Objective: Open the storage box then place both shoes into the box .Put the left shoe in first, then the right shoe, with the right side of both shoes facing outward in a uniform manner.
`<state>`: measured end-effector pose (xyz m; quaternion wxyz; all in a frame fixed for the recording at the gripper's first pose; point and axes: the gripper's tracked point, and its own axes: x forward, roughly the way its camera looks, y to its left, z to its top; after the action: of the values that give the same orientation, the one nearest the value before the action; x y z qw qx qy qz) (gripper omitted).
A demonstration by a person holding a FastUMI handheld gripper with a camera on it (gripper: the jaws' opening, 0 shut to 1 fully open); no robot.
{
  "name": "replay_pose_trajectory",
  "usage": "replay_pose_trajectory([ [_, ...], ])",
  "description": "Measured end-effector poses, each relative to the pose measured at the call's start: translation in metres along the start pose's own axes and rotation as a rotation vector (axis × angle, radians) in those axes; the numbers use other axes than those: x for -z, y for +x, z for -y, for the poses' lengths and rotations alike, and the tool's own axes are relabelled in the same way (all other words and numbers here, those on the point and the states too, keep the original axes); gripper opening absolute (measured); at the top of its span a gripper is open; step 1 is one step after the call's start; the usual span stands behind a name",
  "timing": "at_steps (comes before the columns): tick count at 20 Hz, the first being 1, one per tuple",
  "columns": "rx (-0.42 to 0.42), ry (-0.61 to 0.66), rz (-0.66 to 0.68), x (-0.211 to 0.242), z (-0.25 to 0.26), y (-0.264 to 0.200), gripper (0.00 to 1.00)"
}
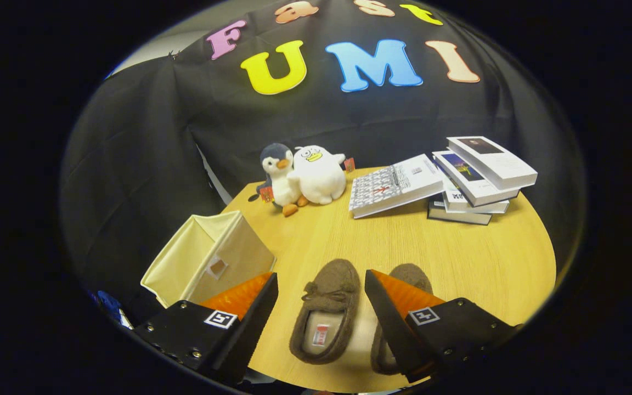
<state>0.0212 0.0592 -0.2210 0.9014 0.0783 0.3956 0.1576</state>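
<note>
Claw (321,291) spread wide, holding nothing, above the table (458,252). Left slipper (326,311) lies between the fingers, toe pointing away. Right slipper (410,275) just beside it, partly hidden behind the right finger. Cream fabric box (209,258) sits open-topped by the left finger, at the table's edge. Beyond: two plush toys (302,175), stacked books (458,181).

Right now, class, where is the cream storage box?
In the gripper view, the cream fabric storage box sits at the round wooden table's left edge, just beyond the open gripper's left finger, left of the brown slippers.
</note>
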Motion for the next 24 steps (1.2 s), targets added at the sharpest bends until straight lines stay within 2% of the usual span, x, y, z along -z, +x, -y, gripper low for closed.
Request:
replay_pose_trajectory([
  [12, 0.026, -0.007, -0.234, 0.076, 0.018, 0.048, 0.98],
  [16, 0.062, -0.082, -0.290, 0.095, 0.021, 0.062, 0.95],
  [18, 0.087, -0.092, -0.317, 0.099, 0.024, 0.068, 0.82],
  [21, 0.112, -0.049, -0.343, 0.102, 0.024, 0.076, 0.76],
  [23, 0.142, 0.006, -0.361, 0.105, 0.028, 0.080, 0.43],
  [24, 0.140, 0.027, -0.374, 0.106, 0.027, 0.080, 0.36],
])
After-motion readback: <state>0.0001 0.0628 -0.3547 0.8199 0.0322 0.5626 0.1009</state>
